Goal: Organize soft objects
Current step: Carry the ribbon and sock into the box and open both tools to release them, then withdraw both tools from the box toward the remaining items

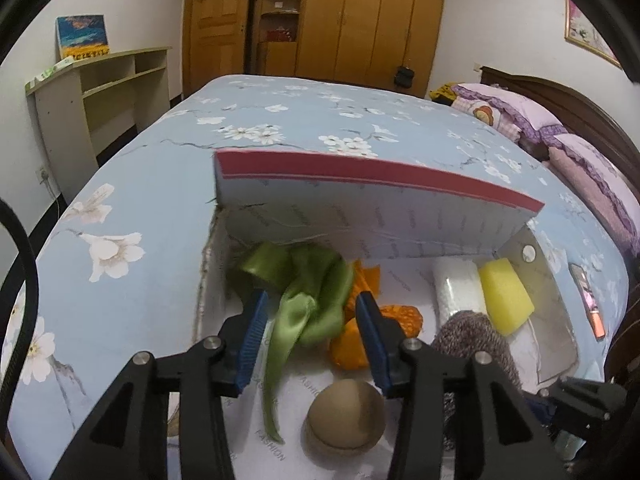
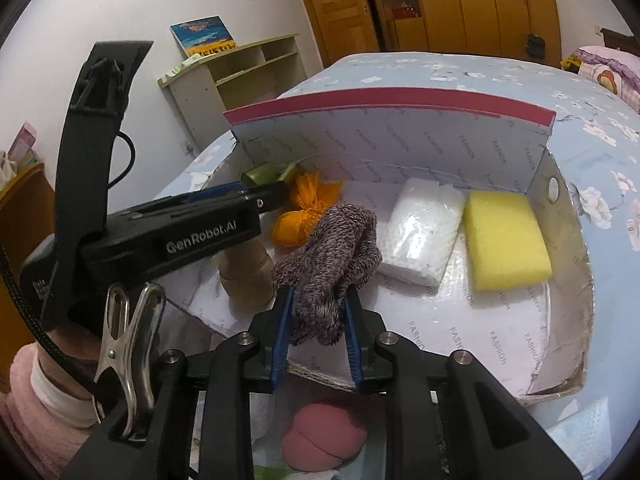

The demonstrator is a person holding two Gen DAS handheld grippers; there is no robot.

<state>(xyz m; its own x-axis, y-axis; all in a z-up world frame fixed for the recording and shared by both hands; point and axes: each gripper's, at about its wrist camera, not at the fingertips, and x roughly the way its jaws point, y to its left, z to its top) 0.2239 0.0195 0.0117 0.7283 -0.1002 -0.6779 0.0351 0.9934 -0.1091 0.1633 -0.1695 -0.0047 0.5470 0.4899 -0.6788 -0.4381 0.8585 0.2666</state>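
An open white cardboard box (image 1: 400, 216) (image 2: 400, 148) with a red-edged lid lies on the bed. Inside lie a green ribbon (image 1: 308, 304), an orange cloth bundle (image 1: 396, 320) (image 2: 300, 216), a beige sponge ball (image 1: 346, 420) (image 2: 244, 276), a white wrapped pack (image 1: 456, 288) (image 2: 420, 232) and a yellow sponge (image 1: 506, 294) (image 2: 504, 240). My left gripper (image 1: 310, 340) is open over the box with the ribbon between its fingers. My right gripper (image 2: 316, 336) is shut on a grey-purple knitted sock (image 2: 328, 256) (image 1: 476, 336) above the box's near edge.
The box rests on a blue floral bedspread (image 1: 280, 120). Pink pillows (image 1: 520, 116) lie at the headboard on the right. A pink sponge ball (image 2: 324, 436) lies below my right gripper outside the box. A beige shelf (image 1: 100, 92) and wooden wardrobes (image 1: 360, 16) stand beyond.
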